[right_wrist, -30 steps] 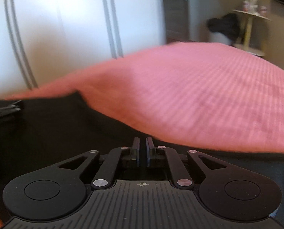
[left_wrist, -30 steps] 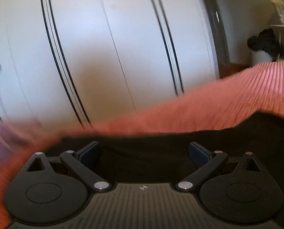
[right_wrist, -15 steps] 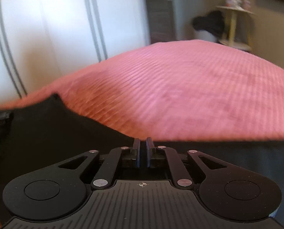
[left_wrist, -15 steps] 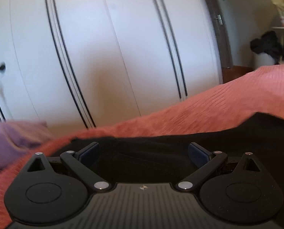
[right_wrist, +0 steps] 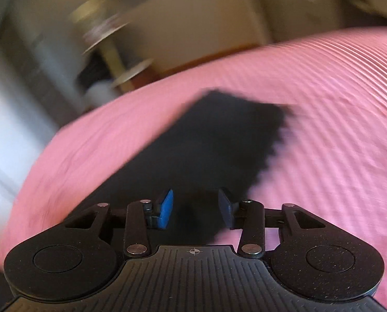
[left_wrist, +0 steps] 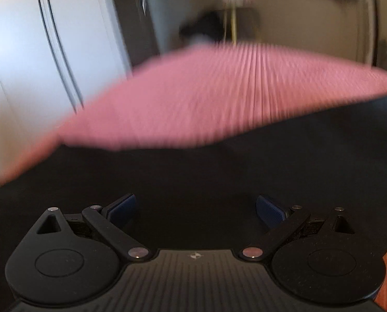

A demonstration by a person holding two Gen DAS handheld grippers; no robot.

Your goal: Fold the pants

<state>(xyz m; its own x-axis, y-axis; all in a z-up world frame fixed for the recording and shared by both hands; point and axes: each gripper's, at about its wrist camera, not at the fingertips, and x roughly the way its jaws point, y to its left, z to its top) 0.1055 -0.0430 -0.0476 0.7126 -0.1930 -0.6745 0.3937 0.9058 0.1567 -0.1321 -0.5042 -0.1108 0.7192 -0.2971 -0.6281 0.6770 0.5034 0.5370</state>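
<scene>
Black pants [left_wrist: 219, 171] lie flat on a pink ribbed bedspread [left_wrist: 219, 93]. In the left wrist view the dark cloth fills the lower half, and my left gripper [left_wrist: 196, 209] hovers over it, open wide, nothing between its blue pads. In the right wrist view a long black stretch of the pants [right_wrist: 219, 140] runs away from me across the bedspread [right_wrist: 336, 130]. My right gripper [right_wrist: 196, 208] sits over its near end with jaws opening; the cloth lies below the gap, and the pads do not press on it. Both views are motion-blurred.
White wardrobe doors [left_wrist: 37, 52] stand at the left, beyond the bed's edge. A small side table with a dark heap beside it [right_wrist: 102, 59] stands past the bed's far end. A beige wall [right_wrist: 193, 20] closes the room behind.
Both views have swung right, away from the wardrobe toward the room's far end. The right gripper, shut before, now stands parted, and its view has rolled. The left gripper stayed open.
</scene>
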